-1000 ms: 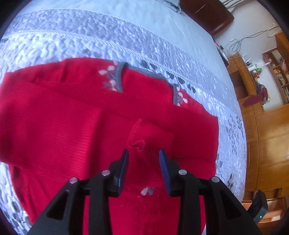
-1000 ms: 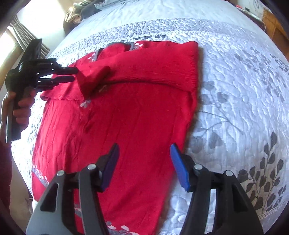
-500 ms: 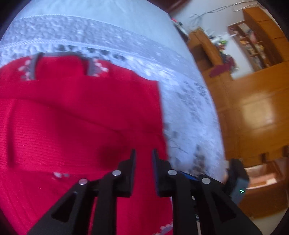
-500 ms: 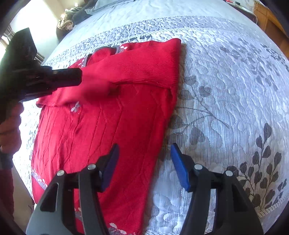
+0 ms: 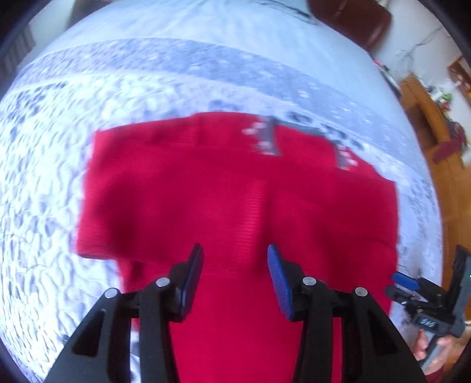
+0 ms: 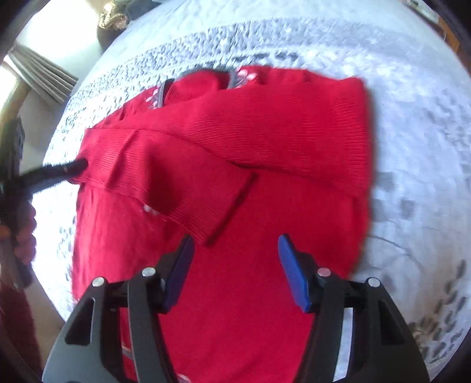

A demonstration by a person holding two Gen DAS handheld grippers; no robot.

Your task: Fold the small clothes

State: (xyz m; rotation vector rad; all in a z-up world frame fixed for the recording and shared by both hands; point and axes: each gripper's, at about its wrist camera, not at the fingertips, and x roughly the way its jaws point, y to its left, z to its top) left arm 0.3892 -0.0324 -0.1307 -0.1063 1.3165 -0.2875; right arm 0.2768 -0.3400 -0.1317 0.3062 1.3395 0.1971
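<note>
A small red knit sweater [image 5: 235, 200] with a grey collar lies flat on the bed, both sleeves folded across its chest. It also shows in the right wrist view [image 6: 265, 141], where the near sleeve cuff [image 6: 217, 212] lies on the body. My left gripper [image 5: 234, 277] is open and empty above the sweater's middle. My right gripper [image 6: 235, 265] is open and empty above the lower body, just short of the cuff. The left gripper also appears at the sweater's left edge in the right wrist view [image 6: 73, 168], blurred.
The sweater lies on a white and grey quilted bedspread [image 6: 412, 117]. Wooden cabinets [image 5: 453, 182] stand beyond the bed's right side. A curtain [image 6: 44, 76] and a heap of clothes [image 6: 117, 14] are at the far left corner.
My left gripper has opened wide and moved back left over the sweater's middle. The near sleeve now lies folded across the chest. My right gripper has moved left over the sweater's body.
</note>
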